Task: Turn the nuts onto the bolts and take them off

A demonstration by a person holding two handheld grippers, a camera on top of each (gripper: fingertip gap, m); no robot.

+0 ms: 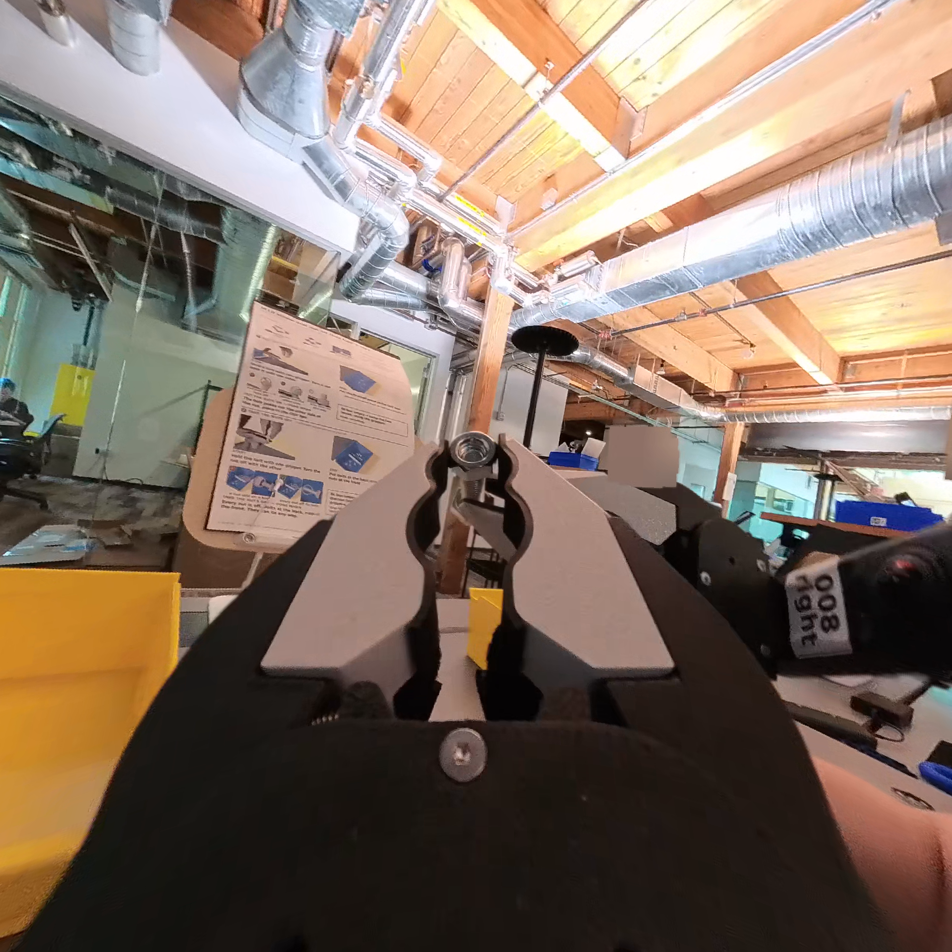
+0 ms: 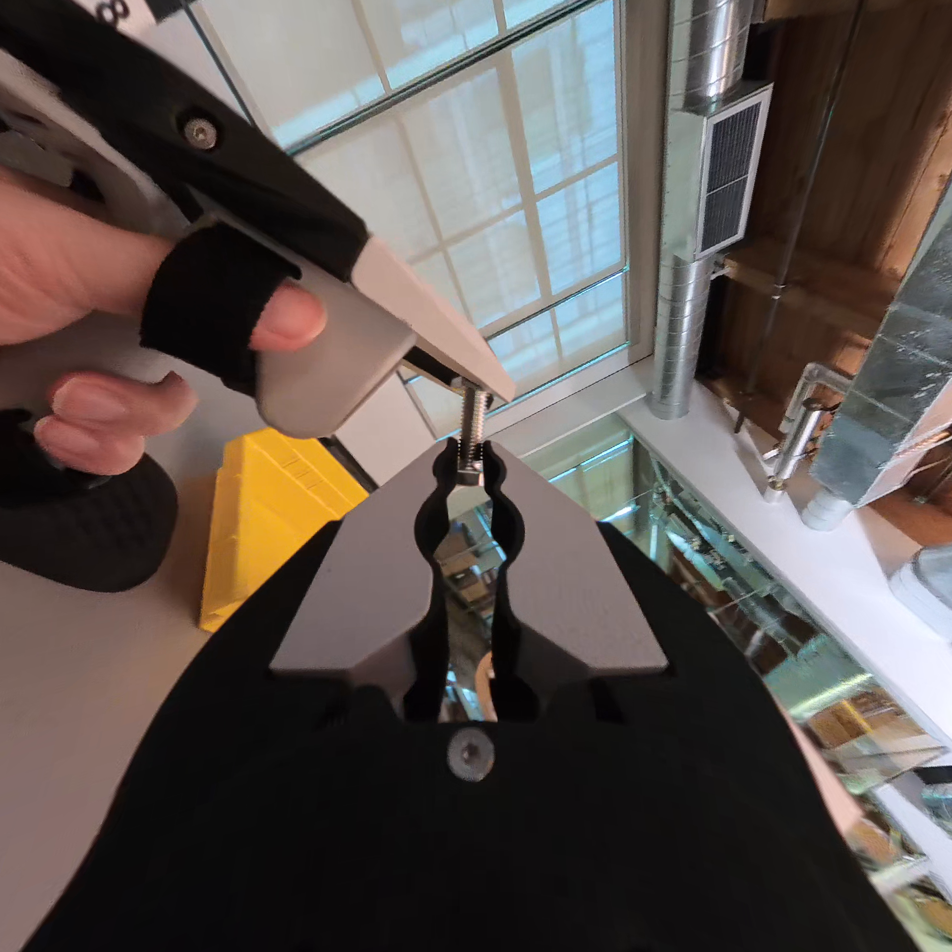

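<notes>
**A:** What's around you, and what's in the way?

**B:** My left gripper (image 1: 471, 456) is clamped on the nut (image 1: 472, 449) right at its tips, held up in the air. My right gripper (image 2: 470, 461) is pinched narrow on the head end of the bolt (image 2: 473, 420), whose threaded shaft runs up to the left gripper's tips, so the two tools meet nose to nose. In the left wrist view the right gripper comes in from the right, just behind my left fingers (image 1: 556, 515), and it blocks that side. A yellow bin (image 1: 77, 695) sits near on the left, and an instruction sheet (image 1: 314, 438) on a board stands farther back on the left. A black stand (image 1: 541, 381) with a round top rises behind the nut.

**A:** And room to move?

**B:** The grey tabletop (image 2: 92, 721) lies below. In the right wrist view the yellow bin (image 2: 278, 520) is near my left hand (image 2: 129, 329), apart from the bolt. Above both tips there is open air up to the ducts and timber ceiling
</notes>
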